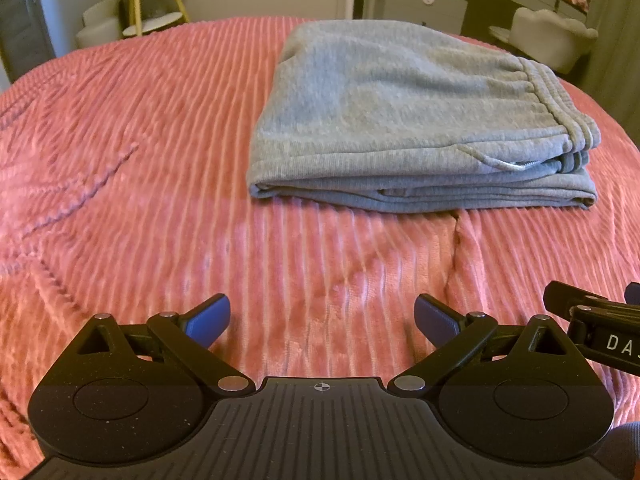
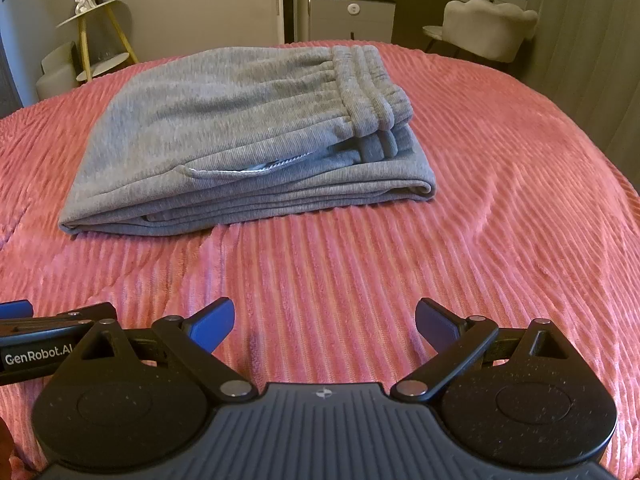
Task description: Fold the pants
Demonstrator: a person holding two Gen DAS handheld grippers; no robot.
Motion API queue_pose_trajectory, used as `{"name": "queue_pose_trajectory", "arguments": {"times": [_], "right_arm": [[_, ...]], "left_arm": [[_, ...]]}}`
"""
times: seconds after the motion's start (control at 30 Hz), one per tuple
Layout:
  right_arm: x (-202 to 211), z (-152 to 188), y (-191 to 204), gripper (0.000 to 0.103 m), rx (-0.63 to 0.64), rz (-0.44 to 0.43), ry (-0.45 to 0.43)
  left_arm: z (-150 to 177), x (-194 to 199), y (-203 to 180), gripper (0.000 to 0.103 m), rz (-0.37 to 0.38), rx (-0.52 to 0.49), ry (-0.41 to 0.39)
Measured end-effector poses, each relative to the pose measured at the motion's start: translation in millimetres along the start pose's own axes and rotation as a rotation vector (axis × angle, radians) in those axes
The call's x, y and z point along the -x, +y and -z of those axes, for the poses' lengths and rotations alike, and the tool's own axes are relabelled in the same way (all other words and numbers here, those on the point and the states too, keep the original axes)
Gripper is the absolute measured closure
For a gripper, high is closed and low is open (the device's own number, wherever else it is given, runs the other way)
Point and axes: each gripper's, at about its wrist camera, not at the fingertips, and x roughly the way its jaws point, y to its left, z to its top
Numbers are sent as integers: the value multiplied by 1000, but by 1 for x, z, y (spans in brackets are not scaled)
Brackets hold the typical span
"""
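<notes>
Grey sweatpants [image 1: 400, 112] lie folded in a compact stack on the pink ribbed bedspread [image 1: 140, 152], waistband on the right. They also show in the right wrist view [image 2: 240, 136], to the left of centre. My left gripper [image 1: 322, 316] is open and empty, low over the bedspread in front of the pants. My right gripper [image 2: 324, 320] is open and empty too, beside the left one. Part of the right gripper [image 1: 592, 320] shows at the right edge of the left wrist view, and part of the left gripper [image 2: 52, 332] at the left edge of the right wrist view.
The bedspread [image 2: 480, 200] has a crease [image 1: 456, 248] just in front of the pants. Beyond the bed stand a yellow-legged side table [image 1: 152, 4], a grey cabinet [image 2: 352, 16] and a pale chair [image 2: 484, 28].
</notes>
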Motion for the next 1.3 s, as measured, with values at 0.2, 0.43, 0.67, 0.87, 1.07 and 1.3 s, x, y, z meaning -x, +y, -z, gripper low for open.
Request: {"name": "queue_pose_trajectory", "arguments": {"times": [0.2,0.43,0.67,0.87,1.07,1.3], "right_arm": [[0,0,0,6,1,0,2],[-1,1,-1,6,5,3,4],[-1,1,-2,6,6,1,8],[-1,1,-1,6,6,3,8],[-2,0,-2,6,6,1,8],[-2,1,-2,6,6,2,9]], "left_arm": [[0,0,0,2,1,1,1],[0,0,1,2,3,1,1],[0,0,1,2,3,2,2],[0,-1,1,2,3,1,5],[0,-1,1,2,4,2,5],[0,-2,2,2,3,0,9]]}}
